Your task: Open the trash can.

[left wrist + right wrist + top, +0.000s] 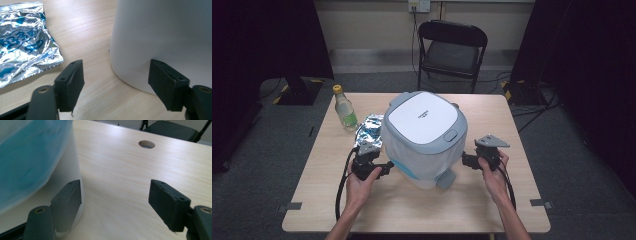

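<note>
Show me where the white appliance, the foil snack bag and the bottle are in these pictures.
white appliance (424,117), high view, middle of its white lid.
foil snack bag (23,46), left gripper view, centre of the crinkled silver front.
bottle (345,111), high view, on its clear body below the yellow cap.

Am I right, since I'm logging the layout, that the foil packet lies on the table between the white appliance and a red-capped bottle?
Nearly: the bottle has a yellow cap, not red, as the high view shows. The foil packet does lie on the table between it and the white appliance.
</note>
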